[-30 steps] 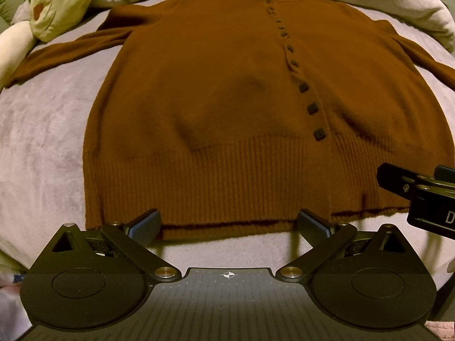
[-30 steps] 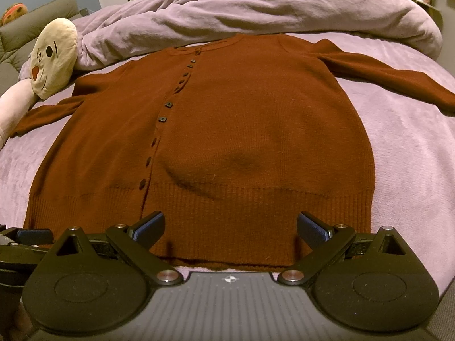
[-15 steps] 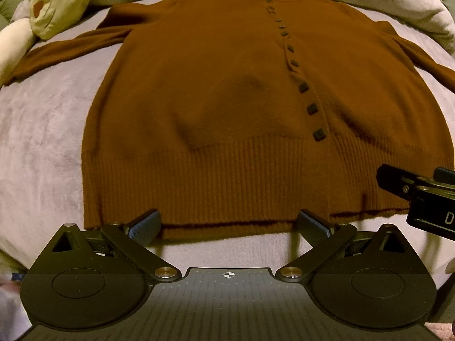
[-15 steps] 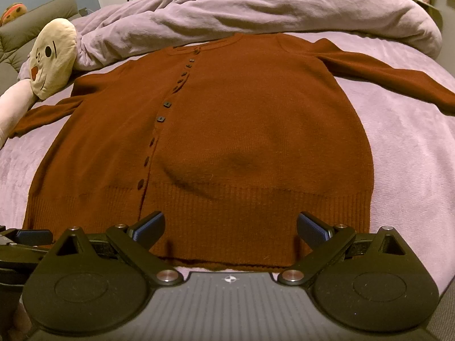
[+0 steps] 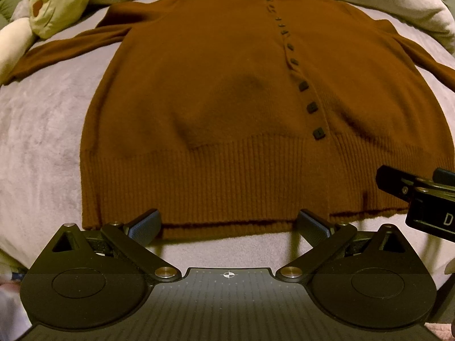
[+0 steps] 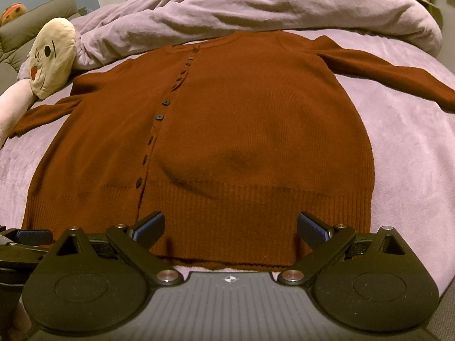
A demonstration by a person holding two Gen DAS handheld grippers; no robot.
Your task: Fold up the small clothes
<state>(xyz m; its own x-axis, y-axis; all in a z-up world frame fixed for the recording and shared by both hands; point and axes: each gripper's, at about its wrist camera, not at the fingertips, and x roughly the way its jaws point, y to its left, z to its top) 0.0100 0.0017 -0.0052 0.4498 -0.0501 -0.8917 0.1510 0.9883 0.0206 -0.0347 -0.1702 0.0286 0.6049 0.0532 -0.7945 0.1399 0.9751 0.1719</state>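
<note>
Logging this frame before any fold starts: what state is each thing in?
cardigan: spread flat, buttoned, unfolded, sleeves out to the sides.
left hand-held gripper: open, at the hem, holding nothing.
right hand-held gripper: open, over the hem, holding nothing.
duvet: bunched beyond the collar.
plush toy: lying beside one sleeve.

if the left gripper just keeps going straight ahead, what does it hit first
Probably the ribbed bottom hem of the brown cardigan, right ahead of the open left gripper; its height above the bed is unclear.
</note>
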